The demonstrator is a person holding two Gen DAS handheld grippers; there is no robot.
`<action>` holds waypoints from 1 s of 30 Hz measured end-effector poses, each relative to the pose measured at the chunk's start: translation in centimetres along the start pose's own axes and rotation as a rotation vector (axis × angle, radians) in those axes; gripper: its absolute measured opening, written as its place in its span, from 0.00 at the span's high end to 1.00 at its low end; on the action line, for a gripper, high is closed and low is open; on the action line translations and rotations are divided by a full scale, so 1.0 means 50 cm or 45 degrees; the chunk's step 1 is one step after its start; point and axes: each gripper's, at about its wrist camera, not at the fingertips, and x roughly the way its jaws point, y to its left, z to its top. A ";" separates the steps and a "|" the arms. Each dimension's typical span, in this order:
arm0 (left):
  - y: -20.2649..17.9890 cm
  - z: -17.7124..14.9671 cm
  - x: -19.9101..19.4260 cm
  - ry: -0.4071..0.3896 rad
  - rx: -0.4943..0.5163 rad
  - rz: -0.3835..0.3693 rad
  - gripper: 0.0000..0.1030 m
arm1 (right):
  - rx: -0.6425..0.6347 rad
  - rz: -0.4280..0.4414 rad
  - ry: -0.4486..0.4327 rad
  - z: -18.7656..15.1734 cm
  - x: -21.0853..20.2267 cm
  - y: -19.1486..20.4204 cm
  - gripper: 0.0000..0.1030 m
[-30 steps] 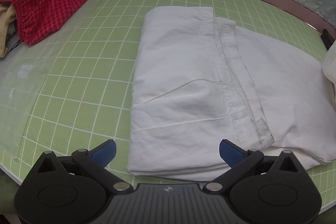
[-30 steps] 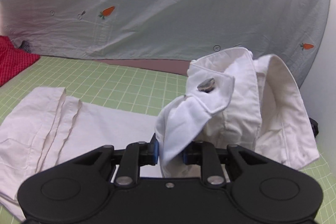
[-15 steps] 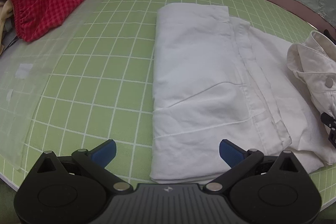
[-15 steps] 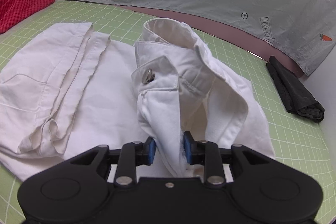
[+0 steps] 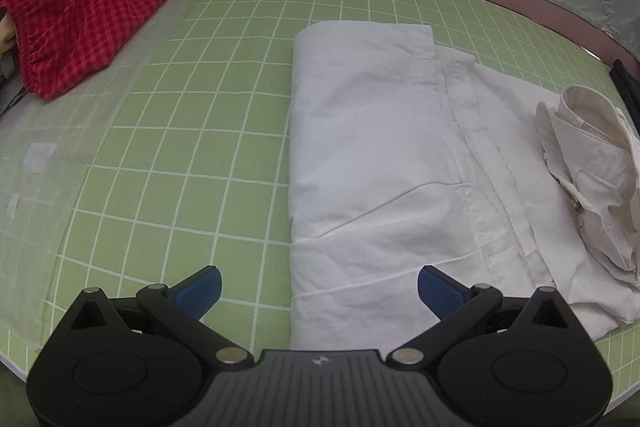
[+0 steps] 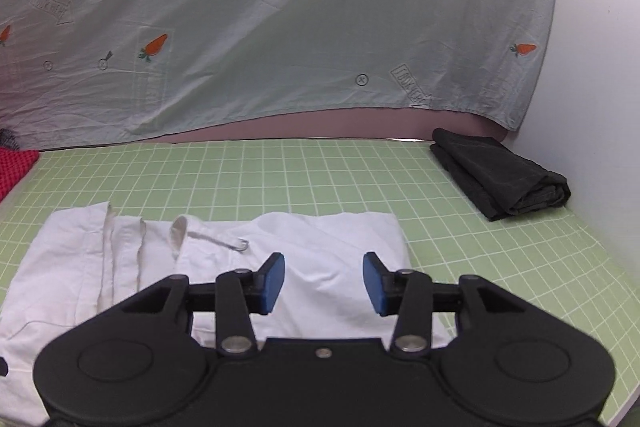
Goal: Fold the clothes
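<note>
Right tongs [image 6: 323, 283] just let go of white shirt [image 5: 400, 167]'s collar [image 5: 588, 163], now open and empty; left tongs [image 5: 319, 291] wide open, shirt running 12 to 6.

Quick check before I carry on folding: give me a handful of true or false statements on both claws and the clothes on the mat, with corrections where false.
1. The right claw is shut on the white shirt. False: its jaws stand open and hold nothing; the shirt lies below them.
2. The left claw is open and empty. True.
3. The shirt's collar lies on top of the folded shirt. True.
4. The folded black garment sits on the white shirt. False: it lies apart from it on the green grid mat, near the wall.
5. The red checked garment is neatly folded. False: it lies in a loose heap at the mat's far left.
</note>
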 end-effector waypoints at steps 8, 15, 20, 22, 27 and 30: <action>0.041 -0.010 0.005 0.024 -0.008 0.035 0.00 | -0.136 0.071 0.203 -0.125 0.109 0.129 0.54; 0.073 0.029 0.017 -0.007 -0.043 0.002 0.00 | -0.137 0.011 0.224 -0.125 0.094 0.128 0.37; 0.073 0.060 0.044 -0.012 -0.055 -0.054 0.01 | 0.046 -0.041 0.162 -0.095 0.045 0.078 0.12; 0.071 0.068 0.059 0.000 -0.058 -0.075 0.01 | 0.052 -0.073 0.154 -0.091 0.033 0.073 0.08; 0.069 0.080 0.093 0.025 -0.077 -0.141 0.05 | 0.041 -0.129 0.155 -0.088 0.006 0.060 0.08; 0.074 0.087 0.107 0.028 -0.091 -0.202 0.12 | 0.039 -0.157 0.172 -0.086 -0.009 0.048 0.08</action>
